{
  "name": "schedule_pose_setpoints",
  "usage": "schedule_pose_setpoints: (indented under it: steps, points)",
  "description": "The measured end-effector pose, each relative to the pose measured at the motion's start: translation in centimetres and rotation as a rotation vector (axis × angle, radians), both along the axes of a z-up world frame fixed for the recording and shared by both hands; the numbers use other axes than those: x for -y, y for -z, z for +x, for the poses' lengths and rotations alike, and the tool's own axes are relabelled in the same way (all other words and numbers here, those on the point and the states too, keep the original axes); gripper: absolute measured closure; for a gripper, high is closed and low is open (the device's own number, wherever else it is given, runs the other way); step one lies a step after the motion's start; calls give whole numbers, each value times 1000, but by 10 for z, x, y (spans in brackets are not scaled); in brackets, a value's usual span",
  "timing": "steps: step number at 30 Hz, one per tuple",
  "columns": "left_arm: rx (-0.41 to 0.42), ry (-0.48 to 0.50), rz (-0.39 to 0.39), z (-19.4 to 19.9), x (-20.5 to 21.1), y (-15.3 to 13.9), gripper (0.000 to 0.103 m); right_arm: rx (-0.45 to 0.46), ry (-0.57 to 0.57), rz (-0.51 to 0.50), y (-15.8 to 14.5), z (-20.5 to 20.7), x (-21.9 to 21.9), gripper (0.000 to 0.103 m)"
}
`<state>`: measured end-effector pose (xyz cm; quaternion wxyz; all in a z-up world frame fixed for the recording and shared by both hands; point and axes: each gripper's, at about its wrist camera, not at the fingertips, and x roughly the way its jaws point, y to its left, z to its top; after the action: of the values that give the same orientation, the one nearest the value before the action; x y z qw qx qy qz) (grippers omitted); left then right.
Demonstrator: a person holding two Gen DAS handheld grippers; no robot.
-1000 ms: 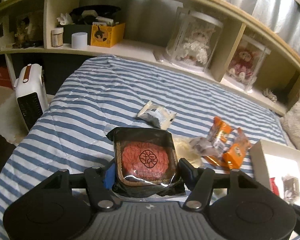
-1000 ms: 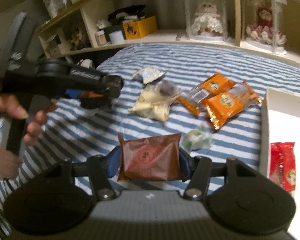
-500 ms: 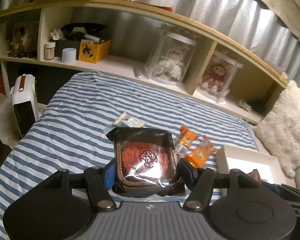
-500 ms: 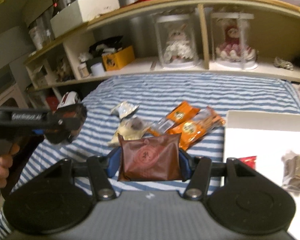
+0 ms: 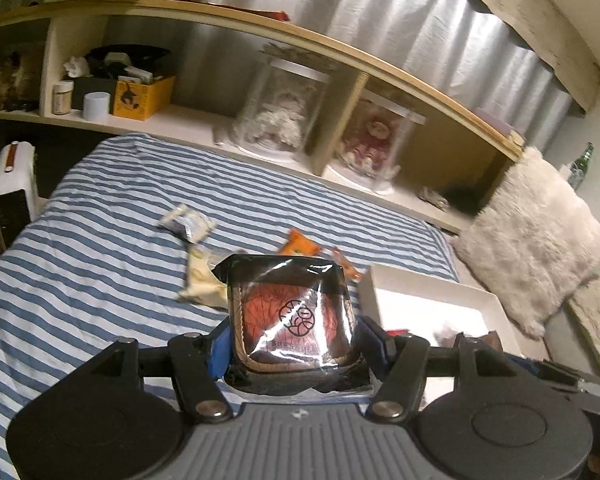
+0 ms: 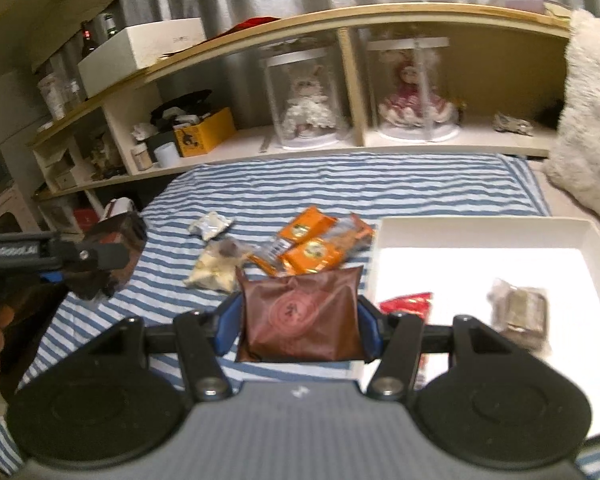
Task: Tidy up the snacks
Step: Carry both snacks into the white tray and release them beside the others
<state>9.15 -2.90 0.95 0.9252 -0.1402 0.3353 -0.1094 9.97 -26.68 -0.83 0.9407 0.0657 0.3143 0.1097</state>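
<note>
My left gripper (image 5: pixel 292 344) is shut on a clear-wrapped red pastry pack (image 5: pixel 290 316), held above the striped bed, left of the white box (image 5: pixel 440 292). It also shows at the left of the right wrist view (image 6: pixel 108 256). My right gripper (image 6: pixel 298 320) is shut on a brown snack packet (image 6: pixel 300 316), held beside the left edge of the white box (image 6: pixel 480 226). In the box lie a red packet (image 6: pixel 406 302) and a clear-wrapped brown snack (image 6: pixel 520 314). Orange packets (image 6: pixel 312 246), a cream-coloured bag (image 6: pixel 216 268) and a small silver packet (image 6: pixel 212 224) lie on the bed.
A striped blue-and-white blanket (image 6: pixel 340 180) covers the bed. A wooden shelf (image 6: pixel 380 140) with dolls in clear cases stands behind it. A fluffy cushion (image 5: pixel 536 232) lies to the right of the box. A white heater (image 5: pixel 12 196) stands at the bed's left.
Both grippers have risen and swung right toward the white box, each keeping its packet. The box now fills more of both views.
</note>
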Motion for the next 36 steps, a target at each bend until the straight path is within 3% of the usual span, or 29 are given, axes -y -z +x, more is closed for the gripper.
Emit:
schedule_pose_setpoints:
  steps: [13,21,36]
  points:
    - [-11,128,-16,-17,78,6,38,12,128,-64,-11,-32,84,39]
    - [-60,222,-31,-13,140,22,38,-13,198,-71,-4,-43,139,38]
    - [-281,270,-86,20,235,77,38,-76,268,-75,26,-55,203,38]
